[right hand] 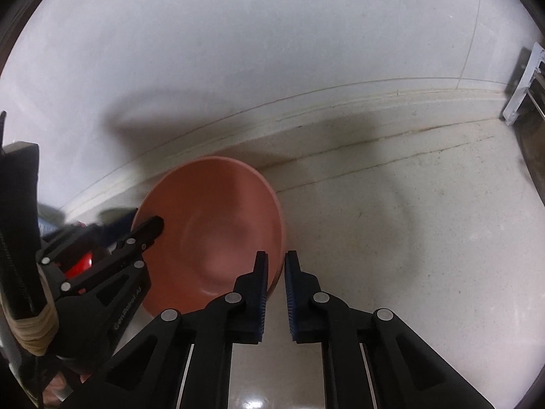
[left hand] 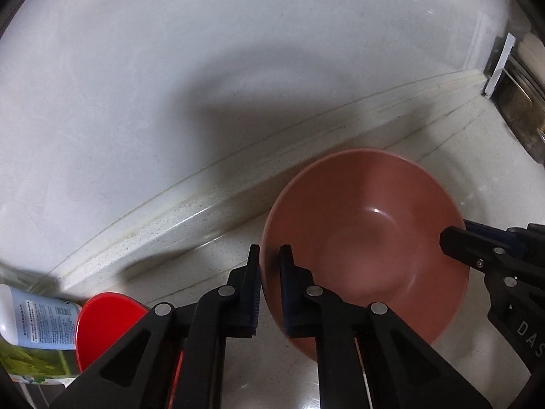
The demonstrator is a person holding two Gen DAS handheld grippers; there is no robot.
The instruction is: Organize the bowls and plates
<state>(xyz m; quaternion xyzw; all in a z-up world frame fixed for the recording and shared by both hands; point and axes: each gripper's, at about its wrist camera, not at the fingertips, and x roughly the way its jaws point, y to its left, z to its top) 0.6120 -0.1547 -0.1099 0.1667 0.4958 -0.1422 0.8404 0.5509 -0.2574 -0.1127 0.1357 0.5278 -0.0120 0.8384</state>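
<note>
Pale speckled table (left hand: 453,143) against a white wall, carrying the pink bowl (left hand: 368,225), which sits near the raised strip where table meets wall. The bowl is upright and empty; its glazed inside shows only a highlight.

Step in hand, as judged: a two-handed grasp of the pink bowl by its rim, the start of carrying it to wherever the bowls are to be gathered. The left tool (left hand: 270,269) is clenched on the bowl's left rim, one pad outside the wall and one inside. The right tool (right hand: 275,272) is clenched on the opposite rim in the same way, with the rim's edge running between its pads. In the left wrist view the right tool enters from the right edge and its tip lies over the bowl's rim; in the right wrist view the left tool reaches in from the left likewise.

The next move probably calls for an even lift with both hands, keeping the bowl level so the thin rim does not slip out of either pair of pads, and then a clear path to a stack or rack, neither of which is in view.

Red dish (left hand: 102,323), lower left in the left wrist view, partly hidden behind the tool's frame; its contents cannot be seen. Just beside it, a bottle (left hand: 37,320) with a printed label, lying tilted at the frame edge.
</note>
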